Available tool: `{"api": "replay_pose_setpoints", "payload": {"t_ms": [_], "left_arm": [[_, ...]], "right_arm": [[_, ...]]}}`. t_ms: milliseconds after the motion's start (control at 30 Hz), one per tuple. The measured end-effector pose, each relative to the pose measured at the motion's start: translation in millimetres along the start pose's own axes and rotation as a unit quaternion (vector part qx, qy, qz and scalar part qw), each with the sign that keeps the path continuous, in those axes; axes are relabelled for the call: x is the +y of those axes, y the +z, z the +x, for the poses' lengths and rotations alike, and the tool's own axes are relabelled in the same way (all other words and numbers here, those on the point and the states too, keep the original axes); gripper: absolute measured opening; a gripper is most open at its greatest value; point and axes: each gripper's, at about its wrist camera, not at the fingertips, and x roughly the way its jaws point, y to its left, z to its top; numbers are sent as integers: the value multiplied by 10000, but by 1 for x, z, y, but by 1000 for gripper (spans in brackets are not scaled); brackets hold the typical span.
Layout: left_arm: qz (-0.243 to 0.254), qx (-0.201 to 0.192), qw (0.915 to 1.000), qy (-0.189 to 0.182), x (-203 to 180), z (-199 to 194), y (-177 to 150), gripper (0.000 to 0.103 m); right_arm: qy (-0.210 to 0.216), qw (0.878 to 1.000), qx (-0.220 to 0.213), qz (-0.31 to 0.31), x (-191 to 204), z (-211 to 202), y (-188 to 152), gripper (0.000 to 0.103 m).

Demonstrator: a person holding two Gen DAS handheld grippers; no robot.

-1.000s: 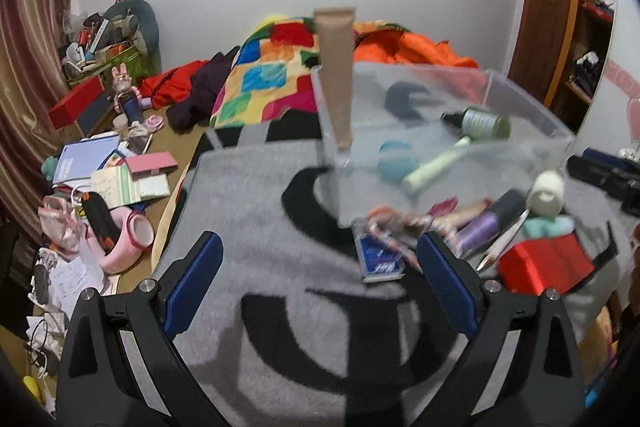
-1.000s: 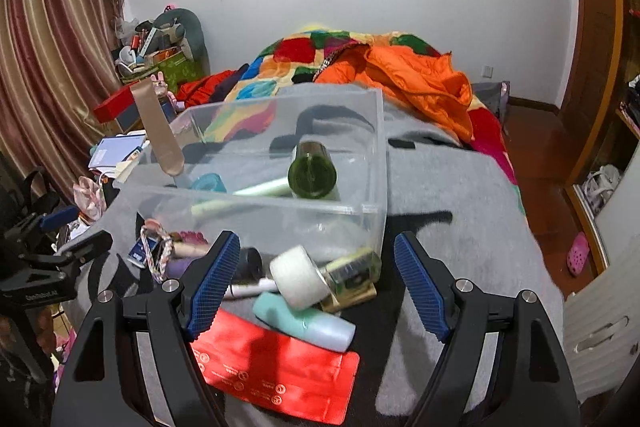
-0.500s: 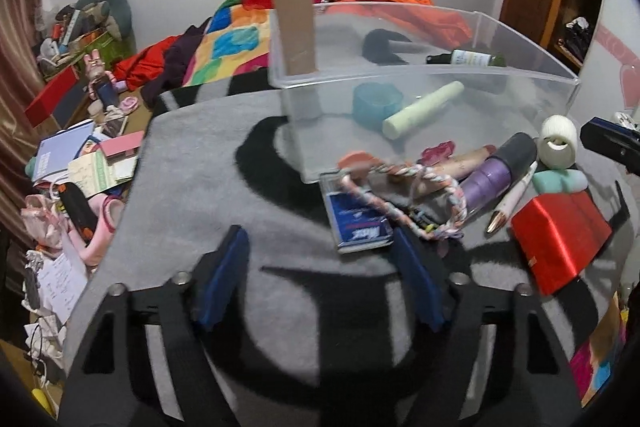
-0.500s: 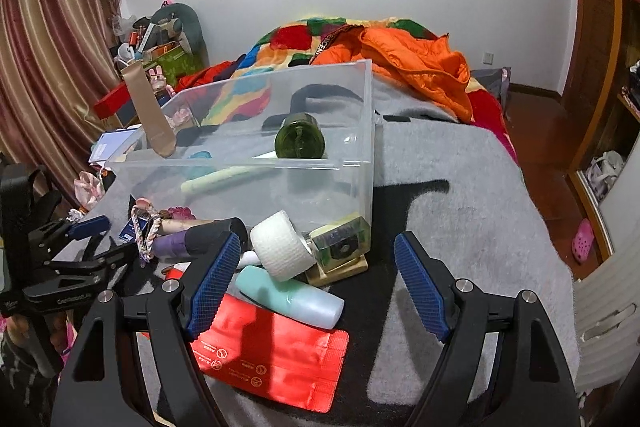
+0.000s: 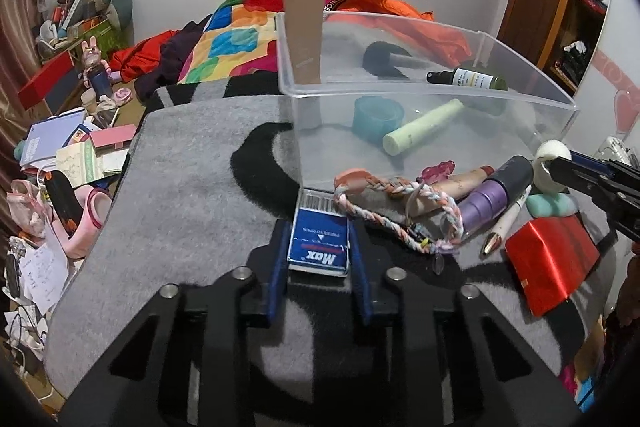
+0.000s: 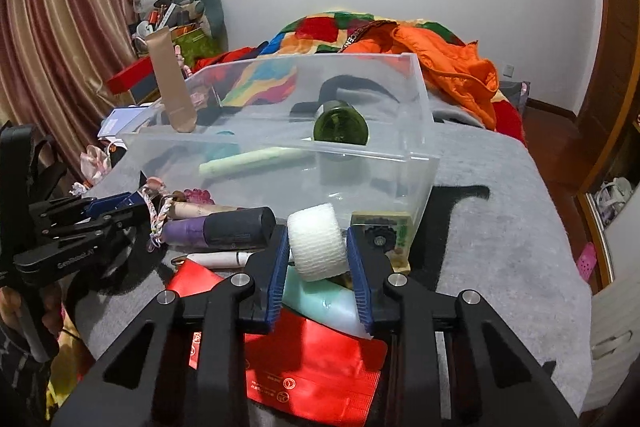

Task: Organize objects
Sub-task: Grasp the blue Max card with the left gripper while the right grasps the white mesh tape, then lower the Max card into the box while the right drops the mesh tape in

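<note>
My left gripper is shut on a blue "Max" box lying on the grey blanket in front of the clear plastic bin. My right gripper is shut on a white gauze roll at the bin's near corner. The bin holds a tan tube, a green bottle, a pale green tube and a teal band. A braided cord, purple bottle, pen, mint bottle and red pouch lie loose.
A small green-labelled box leans on the bin's corner. Cluttered books and papers lie left of the bed. A patchwork quilt and orange jacket lie behind the bin. Wooden door at the right.
Both grippers moved forward and closed: the left onto the blue Max box, the right onto the white gauze roll. Both were open a second ago.
</note>
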Motion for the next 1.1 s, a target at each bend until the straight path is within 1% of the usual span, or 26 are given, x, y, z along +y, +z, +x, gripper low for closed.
{"api": "replay_pose_setpoints", "payload": {"t_ms": [33,167,367,500,600,833,1100], "left_arm": [[-13,-10,10000,-14,1,-1,-2,27],[-29,-40,10000,-15,3,-10,-9,27],[-61,-78,9998,186,2,-22,-17,27],[-176,-138,9997,90,3,-29,-16,27],[-164,-218,9996,24,0,-36,-12,27],[3,-567,9984,-78,-16,-59,4,27],[203,-969,9947,-285,-37,-81,33,27]], "right_arm": [[1,10000,-11,-12,1,-1,0,24],[111,9999,-87,-17,1,-6,1,24],[360,9993,-137,22,6,-13,6,24],[425,9988,-228,-13,14,-19,10,24],[441,9985,-306,-49,17,-26,12,24],[416,9980,-478,18,14,-41,16,24],[283,9966,-767,118,5,-59,28,24]]}}
